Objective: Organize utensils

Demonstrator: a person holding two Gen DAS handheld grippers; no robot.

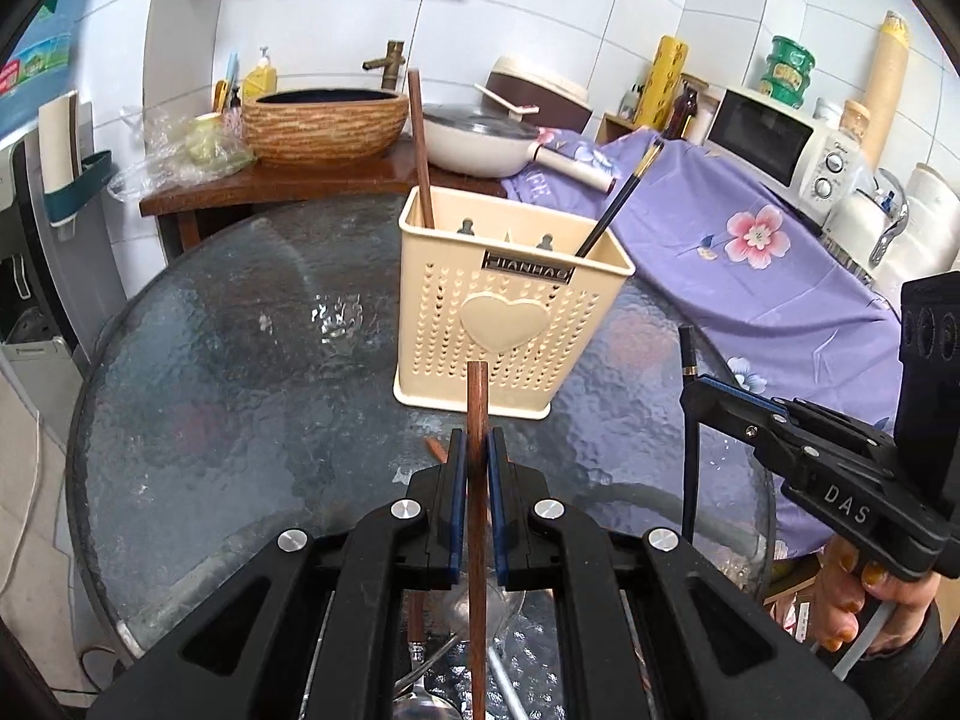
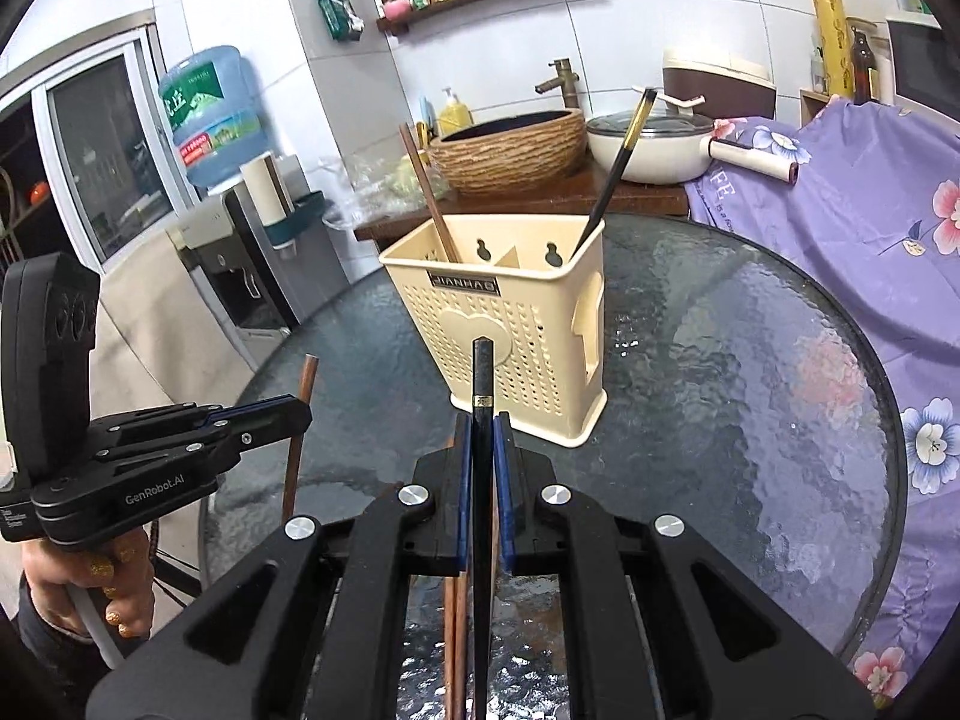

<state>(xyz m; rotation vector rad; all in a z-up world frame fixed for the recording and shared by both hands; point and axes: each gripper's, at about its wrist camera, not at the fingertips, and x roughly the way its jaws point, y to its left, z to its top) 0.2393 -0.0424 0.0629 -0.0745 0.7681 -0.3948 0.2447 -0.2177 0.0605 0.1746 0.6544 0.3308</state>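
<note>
Kitchen clutter rings the round glass tabletop. Ahead of both tongs stands the cream holder, already keeping one brown and one black chopstick. The left tongs are clamped on a brown chopstick, the right tongs on a black chopstick. Each stick stands upright, long axis vertical, top end up, probably so each can drop straight into its matching compartment.

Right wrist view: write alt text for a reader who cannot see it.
The right gripper fingers clamp a black chopstick upright before a cream perforated plastic utensil holder on a round glass table. The holder already contains one brown wooden chopstick and one black gold-tipped chopstick.
</note>
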